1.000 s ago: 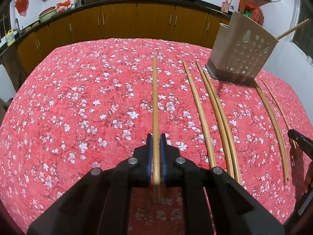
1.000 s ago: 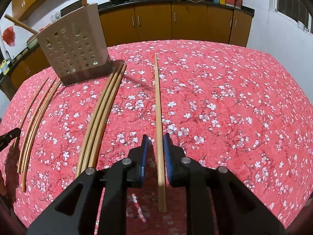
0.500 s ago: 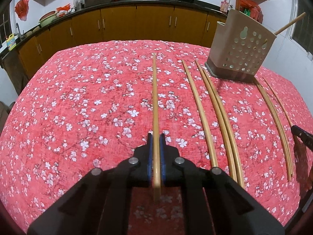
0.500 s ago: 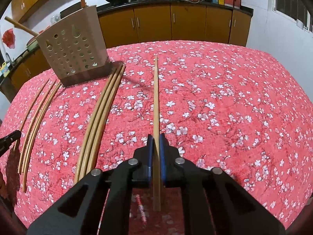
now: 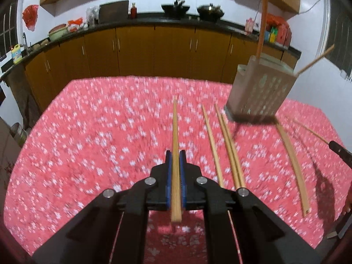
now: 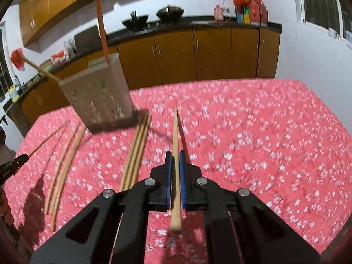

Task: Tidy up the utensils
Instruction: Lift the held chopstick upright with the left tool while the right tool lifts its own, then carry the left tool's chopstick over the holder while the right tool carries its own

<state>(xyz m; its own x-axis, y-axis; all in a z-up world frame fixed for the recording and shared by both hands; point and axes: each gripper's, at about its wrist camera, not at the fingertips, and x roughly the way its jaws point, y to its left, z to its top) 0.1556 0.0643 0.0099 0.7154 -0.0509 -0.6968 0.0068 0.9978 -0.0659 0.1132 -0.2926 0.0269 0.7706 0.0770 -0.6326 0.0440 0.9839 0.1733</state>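
My left gripper (image 5: 175, 156) is shut on a wooden chopstick (image 5: 175, 127) that sticks forward, lifted off the red floral tablecloth (image 5: 88, 145). My right gripper (image 6: 175, 156) is shut on another chopstick (image 6: 175, 132), also raised above the cloth. A beige perforated utensil holder (image 5: 259, 92) (image 6: 99, 96) stands at the table's far side with two sticks leaning out of it. Several loose chopsticks (image 5: 228, 145) (image 6: 136, 149) lie on the cloth between the grippers and the holder, with more (image 5: 292, 165) (image 6: 63, 158) on the holder's other side.
Brown kitchen cabinets (image 5: 154, 50) with a dark counter holding woks and bottles run behind the table. The other gripper's black tip shows at the right edge (image 5: 340, 151) and the left edge (image 6: 13, 165) of the wrist views. A white wall is close on the right (image 6: 312, 50).
Both grippers closed on their chopsticks, then rose with them off the cloth. The views now tilt up and show more of the cabinets and wall.
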